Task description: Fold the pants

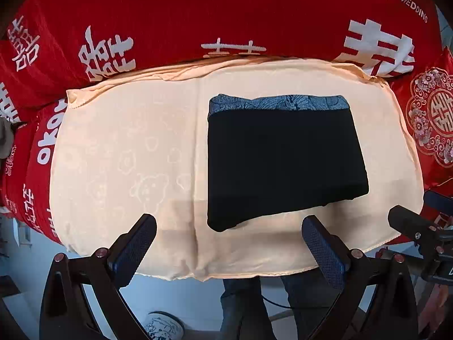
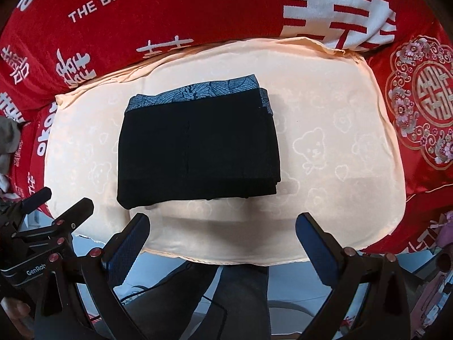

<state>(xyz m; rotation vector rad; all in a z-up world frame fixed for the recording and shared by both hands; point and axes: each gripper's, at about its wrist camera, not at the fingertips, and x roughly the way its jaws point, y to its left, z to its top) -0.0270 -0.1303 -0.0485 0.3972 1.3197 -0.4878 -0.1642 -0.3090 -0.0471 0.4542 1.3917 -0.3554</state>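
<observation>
Both the left gripper (image 1: 228, 235) and right gripper (image 2: 222, 232) hover released off the folded pants' (image 2: 198, 147) near edge.

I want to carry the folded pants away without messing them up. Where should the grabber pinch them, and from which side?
Probably the near edge of the folded pants, coming in low from the front where the open right gripper is. That edge is a thick stack of layers facing the fingers, so one pinch could catch them all. The patterned band sits at the far side, harder to reach.
</observation>
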